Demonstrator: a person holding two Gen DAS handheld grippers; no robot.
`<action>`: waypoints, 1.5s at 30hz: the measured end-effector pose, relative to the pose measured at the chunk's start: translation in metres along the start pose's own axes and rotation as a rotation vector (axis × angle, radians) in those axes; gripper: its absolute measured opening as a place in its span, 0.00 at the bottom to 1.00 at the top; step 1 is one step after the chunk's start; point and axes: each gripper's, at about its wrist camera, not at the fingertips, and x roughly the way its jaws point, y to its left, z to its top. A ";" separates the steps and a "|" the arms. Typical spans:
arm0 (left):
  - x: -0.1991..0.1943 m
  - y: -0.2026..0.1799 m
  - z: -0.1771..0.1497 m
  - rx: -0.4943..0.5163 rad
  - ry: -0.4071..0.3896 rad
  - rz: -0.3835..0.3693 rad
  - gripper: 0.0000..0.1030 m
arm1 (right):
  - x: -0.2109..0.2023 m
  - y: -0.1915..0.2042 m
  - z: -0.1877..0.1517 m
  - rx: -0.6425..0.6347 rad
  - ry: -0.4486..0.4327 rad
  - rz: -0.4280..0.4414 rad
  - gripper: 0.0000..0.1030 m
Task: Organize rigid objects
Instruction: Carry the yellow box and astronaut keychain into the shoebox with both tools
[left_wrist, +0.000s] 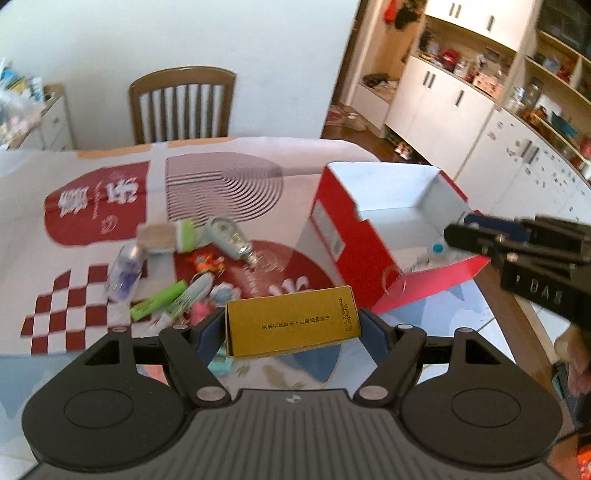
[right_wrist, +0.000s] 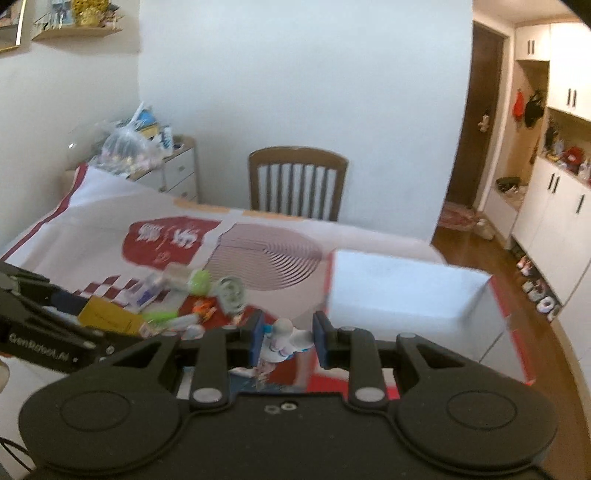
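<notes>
Bare cloth beyond red box (left_wrist: 373, 236). Left gripper (left_wrist: 293, 325) pinching yellow carton (left_wrist: 291, 321); right gripper (right_wrist: 288, 338) pinching small white figurine (right_wrist: 284, 338).

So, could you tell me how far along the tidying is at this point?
Nothing clearly sits in the red-and-white cardboard box yet. In hand: the left claw grips a yellow carton, the right claw a small white figurine. Left: the bottles, green tubes and trinkets piled on the tablecloth.
</notes>
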 end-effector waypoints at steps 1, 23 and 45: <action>0.002 -0.004 0.005 0.012 0.004 -0.005 0.74 | -0.001 -0.006 0.004 0.004 -0.007 -0.012 0.26; 0.132 -0.124 0.116 0.075 0.035 0.009 0.74 | 0.070 -0.165 0.011 0.037 0.042 -0.063 0.26; 0.292 -0.164 0.141 0.033 0.220 0.121 0.74 | 0.161 -0.196 -0.028 -0.106 0.252 0.018 0.26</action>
